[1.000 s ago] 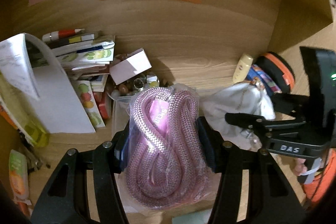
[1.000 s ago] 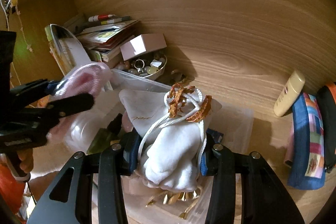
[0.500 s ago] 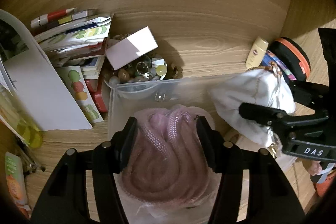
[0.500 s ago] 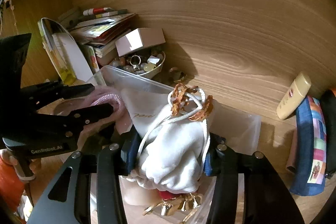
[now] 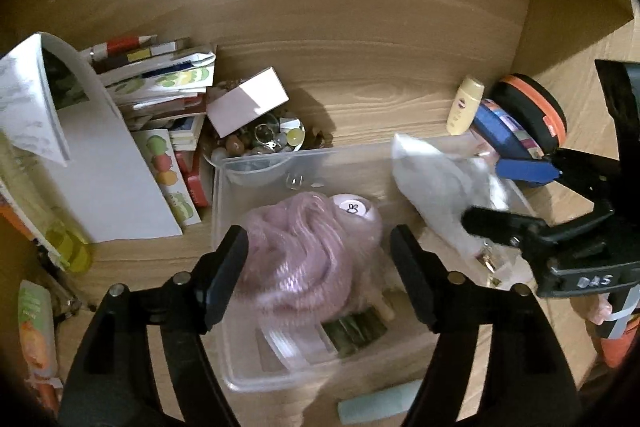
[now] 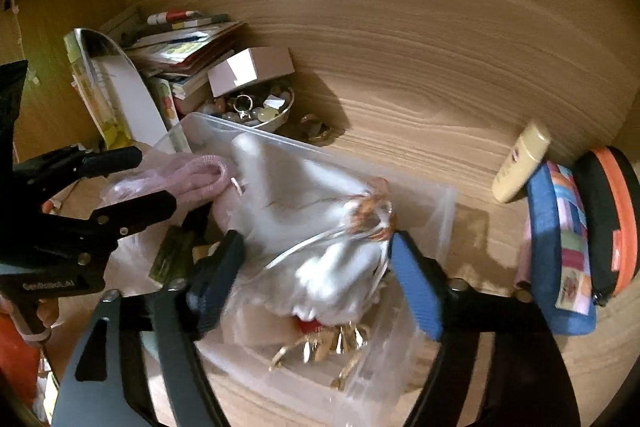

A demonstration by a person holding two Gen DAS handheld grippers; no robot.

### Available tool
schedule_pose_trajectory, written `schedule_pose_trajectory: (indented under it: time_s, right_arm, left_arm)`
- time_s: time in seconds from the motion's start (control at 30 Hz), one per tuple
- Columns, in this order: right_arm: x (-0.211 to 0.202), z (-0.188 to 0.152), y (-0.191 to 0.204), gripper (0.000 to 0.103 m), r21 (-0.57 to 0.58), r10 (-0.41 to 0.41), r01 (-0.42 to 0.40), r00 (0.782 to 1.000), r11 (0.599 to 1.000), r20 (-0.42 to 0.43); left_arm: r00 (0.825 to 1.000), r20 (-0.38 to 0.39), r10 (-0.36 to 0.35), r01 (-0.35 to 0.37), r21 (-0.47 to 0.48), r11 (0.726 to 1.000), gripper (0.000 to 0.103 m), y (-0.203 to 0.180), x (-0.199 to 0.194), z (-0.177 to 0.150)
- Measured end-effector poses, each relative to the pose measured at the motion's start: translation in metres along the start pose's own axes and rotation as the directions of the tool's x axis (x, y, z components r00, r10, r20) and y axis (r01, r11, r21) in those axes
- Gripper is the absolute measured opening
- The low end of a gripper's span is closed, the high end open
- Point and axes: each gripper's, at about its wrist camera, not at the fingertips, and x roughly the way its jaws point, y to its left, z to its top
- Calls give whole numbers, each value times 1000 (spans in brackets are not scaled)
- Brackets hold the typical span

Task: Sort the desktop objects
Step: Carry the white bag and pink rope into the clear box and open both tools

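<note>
clear plastic bin [image 5: 256, 163] | braided pink rope [image 5: 304, 251] | white cloth pouch [image 6: 320, 227] | wood-grain desk [image 6: 440, 99]

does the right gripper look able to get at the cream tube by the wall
Probably yes. The right gripper, jaws opening over the white pouch, has bare desk between it and the cream tube, which leans on the blue case, so that side is tight.

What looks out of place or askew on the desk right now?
The small pink box is perched tilted on the bowl of trinkets, not flat on the desk. A loose trinket lies on the wood beside the bowl. The booklet stack leans unevenly. Nothing looks spilled or damaged.
</note>
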Motion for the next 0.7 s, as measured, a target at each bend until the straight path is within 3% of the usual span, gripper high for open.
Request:
schedule_pose_trajectory:
  time_s: [0.1, 0.2, 0.37, 0.57, 0.7]
  right_arm:
    - [-12, -7, 2, 82, -3, 22, -22, 1000, 1000, 10]
    - [-22, -16, 8, 82, -36, -11, 11, 1000, 999, 6]
    - [-40, -33, 17, 83, -74, -63, 65, 997, 995, 34]
    - [-62, -53, 31, 85, -121, -132, 141, 988, 983, 81]
    - [-77, -68, 37, 87, -133, -175, 191, 977, 973, 120]
  left_arm:
    - [1000, 6, -1, 1, -2, 1000, 73, -1, -11, -3]
    - [1000, 17, 5, -5, -1, 1000, 74, -4, -20, -6]
    - [999, 42, 33, -33, 17, 999, 90, -19, -30, -12]
    - [993, 71, 94, -98, 47, 994, 97, -31, -50, -30]
    - [992, 77, 99, -102, 43, 994, 98, -34, -61, -40]
